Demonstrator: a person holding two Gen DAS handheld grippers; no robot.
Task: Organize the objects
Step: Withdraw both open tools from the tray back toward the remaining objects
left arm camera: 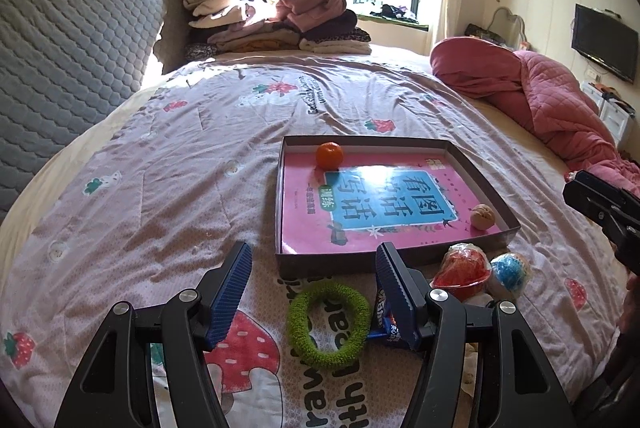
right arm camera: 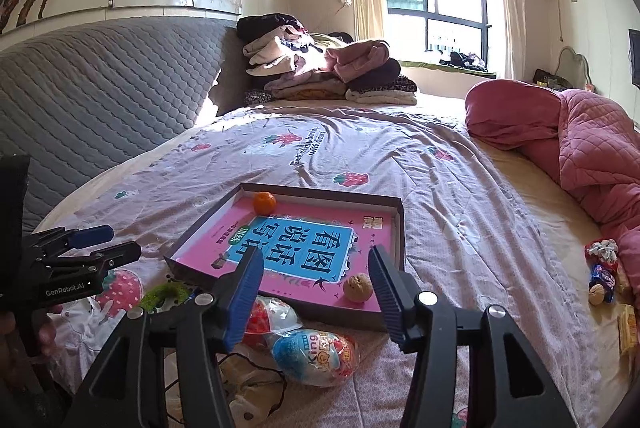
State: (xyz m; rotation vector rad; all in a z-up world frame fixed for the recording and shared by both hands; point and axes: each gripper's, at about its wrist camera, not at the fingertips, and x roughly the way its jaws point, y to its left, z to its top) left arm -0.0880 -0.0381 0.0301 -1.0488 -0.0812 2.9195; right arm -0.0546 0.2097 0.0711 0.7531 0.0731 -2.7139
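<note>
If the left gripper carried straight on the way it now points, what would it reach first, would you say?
Most likely the fuzzy green ring lying on the printed bedspread: it sits between the open left gripper's blue fingers, just short of the shallow brown cardboard box. Depth is hard to judge in this fisheye view.

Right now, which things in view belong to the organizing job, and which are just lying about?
Job: shallow box holding pink book, orange, walnut; green ring, wrapped toy eggs.

Lying about: folded clothes pile, red quilt, television.
</note>
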